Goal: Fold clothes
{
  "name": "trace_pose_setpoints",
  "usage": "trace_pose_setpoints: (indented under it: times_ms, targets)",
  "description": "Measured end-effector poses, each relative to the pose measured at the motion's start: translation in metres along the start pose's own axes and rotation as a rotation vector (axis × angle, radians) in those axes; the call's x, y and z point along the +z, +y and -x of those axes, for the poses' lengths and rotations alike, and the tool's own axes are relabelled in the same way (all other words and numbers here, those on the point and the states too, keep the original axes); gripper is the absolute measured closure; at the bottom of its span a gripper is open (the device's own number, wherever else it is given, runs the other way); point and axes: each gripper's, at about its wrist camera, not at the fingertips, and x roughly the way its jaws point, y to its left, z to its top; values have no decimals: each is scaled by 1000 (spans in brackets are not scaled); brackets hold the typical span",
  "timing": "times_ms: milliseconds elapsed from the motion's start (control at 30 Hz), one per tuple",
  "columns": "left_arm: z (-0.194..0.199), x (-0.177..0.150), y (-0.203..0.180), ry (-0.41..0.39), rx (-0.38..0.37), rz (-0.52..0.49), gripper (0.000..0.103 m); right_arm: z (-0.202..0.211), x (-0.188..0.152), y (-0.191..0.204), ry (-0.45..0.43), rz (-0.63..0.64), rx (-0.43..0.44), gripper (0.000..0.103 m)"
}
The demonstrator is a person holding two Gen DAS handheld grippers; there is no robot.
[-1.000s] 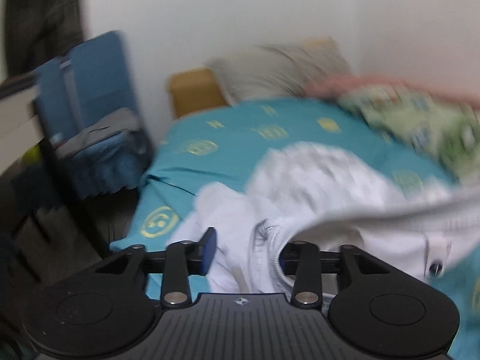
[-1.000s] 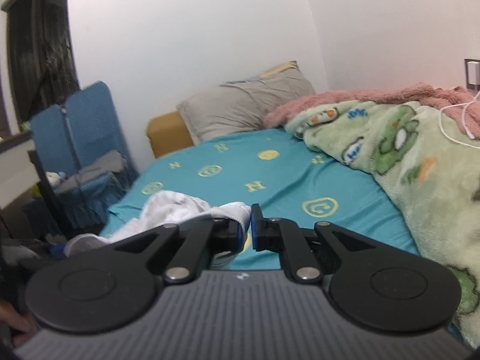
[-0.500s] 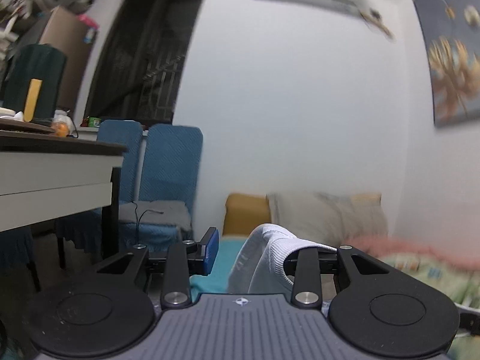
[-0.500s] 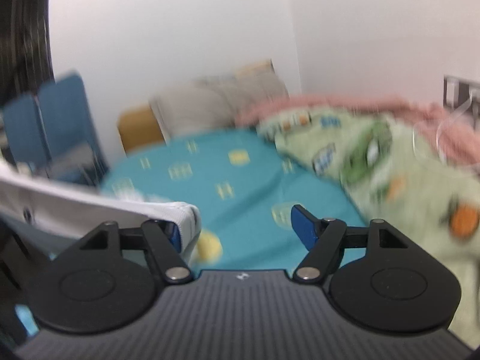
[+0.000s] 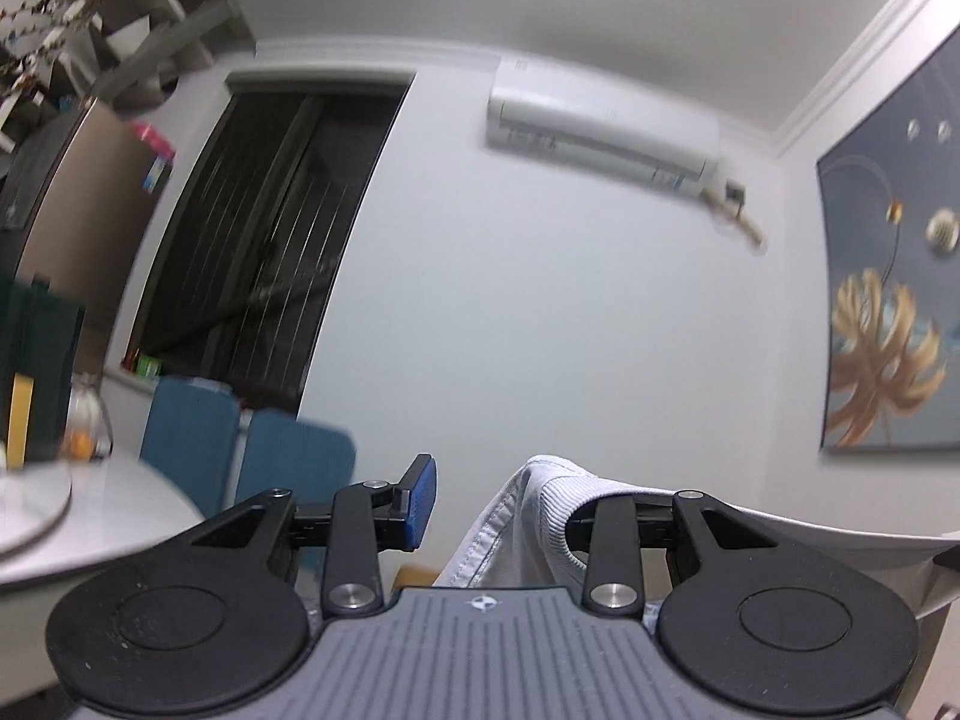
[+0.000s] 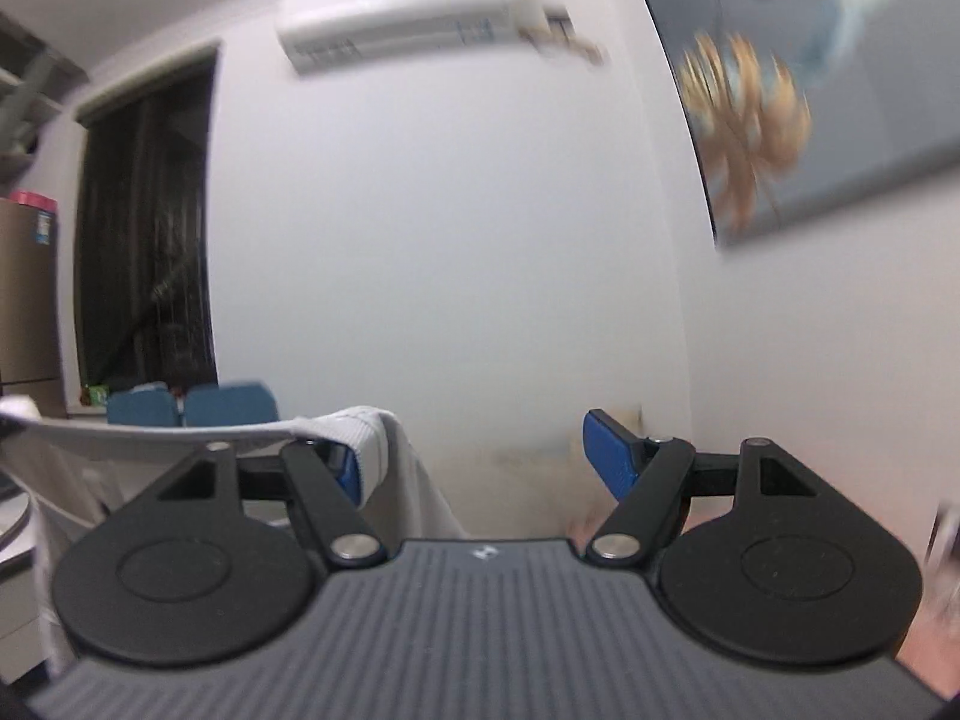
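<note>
A white garment (image 5: 528, 528) with a ribbed hem hangs over the right finger of my left gripper (image 5: 510, 504), whose jaws stand wide apart. In the right wrist view the same white garment (image 6: 384, 456) drapes over the left finger of my right gripper (image 6: 480, 456), also wide open. Its band stretches taut to the left. Both grippers are raised and point up at the wall. The bed is out of view.
A white wall with an air conditioner (image 5: 600, 120), a dark window (image 5: 264, 252) and a framed picture (image 5: 888, 324) fill the views. Blue chairs (image 5: 252, 468) and a white table (image 5: 90, 516) stand at the left.
Both grippers have swung up from the bed toward the wall, lifting the white garment. The right gripper's jaws went from shut to wide open, with the cloth hooked on one finger.
</note>
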Motion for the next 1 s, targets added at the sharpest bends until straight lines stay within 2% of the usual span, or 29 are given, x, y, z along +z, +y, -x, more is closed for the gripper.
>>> trace_pose_setpoints:
  times_ms: [233,400,533,667,767,900,1000]
  targets:
    - [29,108,-9,-54,-20,15,65,52,60,20,-80,86,32,30]
    - [68,153,-16,-45,-23,-33,65,90,90,27,-111,106,28,30]
    - [94,173,-17,-9,-51,0,65,109,102,17,-89,61,29,30]
    - [118,171,-17,-4,-69,6,65,138,100,12,-101,52,13,30]
    - [122,145,-16,35,-74,7,65,152,88,9,-98,72,-17,30]
    - [94,94,-16,93,-69,-10,65,143,61,5,-73,105,-59,30]
    - [50,52,-16,157,-54,-2,65,105,36,2,-8,114,-77,30]
